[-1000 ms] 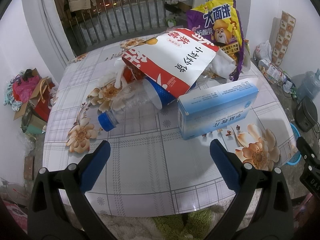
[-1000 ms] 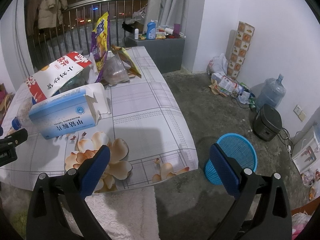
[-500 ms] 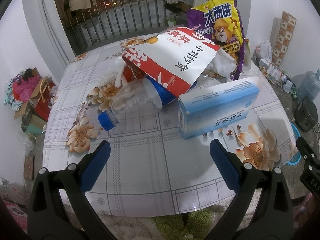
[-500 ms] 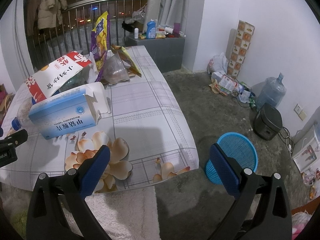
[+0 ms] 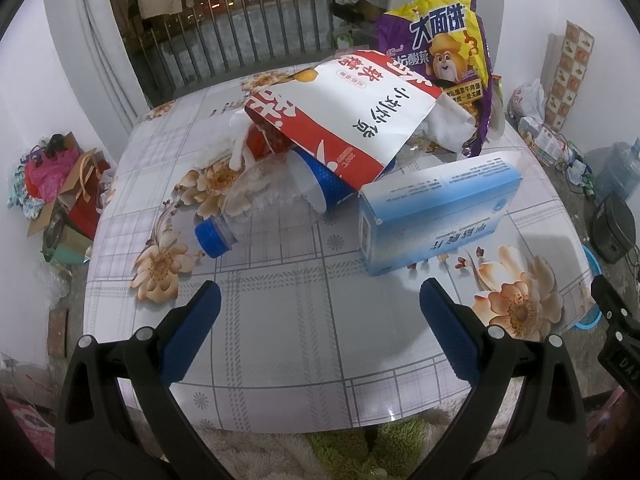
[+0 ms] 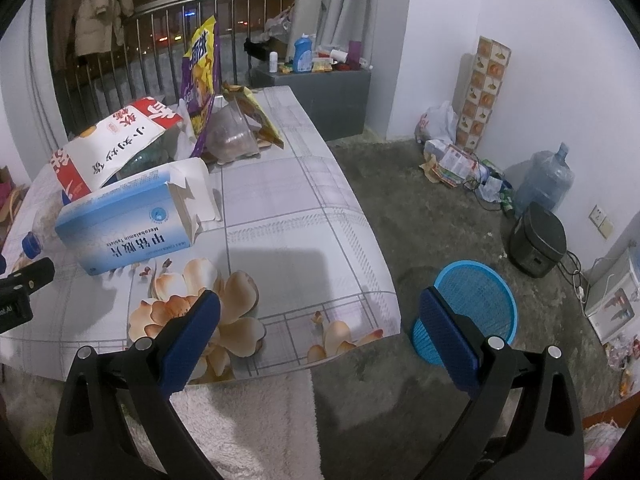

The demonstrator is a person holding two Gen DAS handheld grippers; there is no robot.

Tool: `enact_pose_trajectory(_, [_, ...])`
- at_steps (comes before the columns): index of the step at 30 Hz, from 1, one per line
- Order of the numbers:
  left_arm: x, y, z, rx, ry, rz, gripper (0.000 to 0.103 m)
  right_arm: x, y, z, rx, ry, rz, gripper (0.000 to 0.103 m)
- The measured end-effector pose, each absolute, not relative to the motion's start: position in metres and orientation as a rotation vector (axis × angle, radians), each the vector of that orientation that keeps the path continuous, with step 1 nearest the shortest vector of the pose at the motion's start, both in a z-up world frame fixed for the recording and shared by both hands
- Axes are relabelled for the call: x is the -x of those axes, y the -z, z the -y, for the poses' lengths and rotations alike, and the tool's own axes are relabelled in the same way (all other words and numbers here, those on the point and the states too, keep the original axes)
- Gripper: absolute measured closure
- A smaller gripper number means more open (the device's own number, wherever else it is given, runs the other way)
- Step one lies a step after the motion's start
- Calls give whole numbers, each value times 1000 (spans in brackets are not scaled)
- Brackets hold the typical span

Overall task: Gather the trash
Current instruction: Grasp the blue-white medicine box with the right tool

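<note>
Trash lies piled on a floral-cloth table [image 5: 280, 320]: a light blue medicine box [image 5: 436, 220], a red-and-white paper bag [image 5: 340, 120], a purple-yellow snack bag [image 5: 440, 48], a blue paper cup [image 5: 328, 188] and a clear bottle with a blue cap [image 5: 214, 236]. My left gripper [image 5: 320, 312] hovers open over the table's near edge, short of the box and bottle. My right gripper [image 6: 318, 320] is open above the table's right corner, empty. The blue box [image 6: 124, 232] sits to its left, its end flap torn open. A blue mesh bin [image 6: 476, 300] stands on the floor to the right.
A grey cabinet [image 6: 316, 100] with bottles stands behind the table, by a railing [image 5: 240, 52]. Along the right wall are a water jug [image 6: 544, 184], a dark cooker [image 6: 538, 240] and paper litter [image 6: 452, 160]. Bags [image 5: 60, 184] sit on the floor at the left. A pale rug [image 6: 248, 428] lies below.
</note>
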State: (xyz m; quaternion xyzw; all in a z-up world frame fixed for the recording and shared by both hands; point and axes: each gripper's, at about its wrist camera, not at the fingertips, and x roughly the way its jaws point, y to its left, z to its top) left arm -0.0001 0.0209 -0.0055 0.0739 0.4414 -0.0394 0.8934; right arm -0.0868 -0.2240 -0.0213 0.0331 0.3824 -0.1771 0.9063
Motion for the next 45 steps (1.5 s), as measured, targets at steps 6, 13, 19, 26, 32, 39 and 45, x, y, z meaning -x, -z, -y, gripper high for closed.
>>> enact_pose_trajectory(6, [-9, 3, -31, -106, 88, -921, 8, 81, 23, 225, -99, 320, -779, 6])
enact_pose_trajectory(13, [-23, -6, -73, 41, 197, -832, 8, 55, 3, 218, -299, 121, -735, 6])
enact_pose_trajectory(19, [-32, -5, -93, 134, 338, -776, 8, 5, 10, 203, -605, -131, -800, 8])
enact_pose_trajectory(26, [-38, 0, -94, 152, 436, -747, 8, -38, 43, 202, -908, -183, -926, 12])
enact_pose_trajectory(32, [-37, 3, -88, 131, 527, -687, 8, -61, 69, 205, -1076, -130, -1009, 19])
enact_pose_trajectory(39, [-26, 7, -76, 82, 608, -641, 8, -72, 87, 202, -1137, -157, -1054, 35])
enact_pose_trajectory(45, [-28, 13, -77, 126, 653, -652, 8, -47, 85, 222, -1112, -186, -1059, 36])
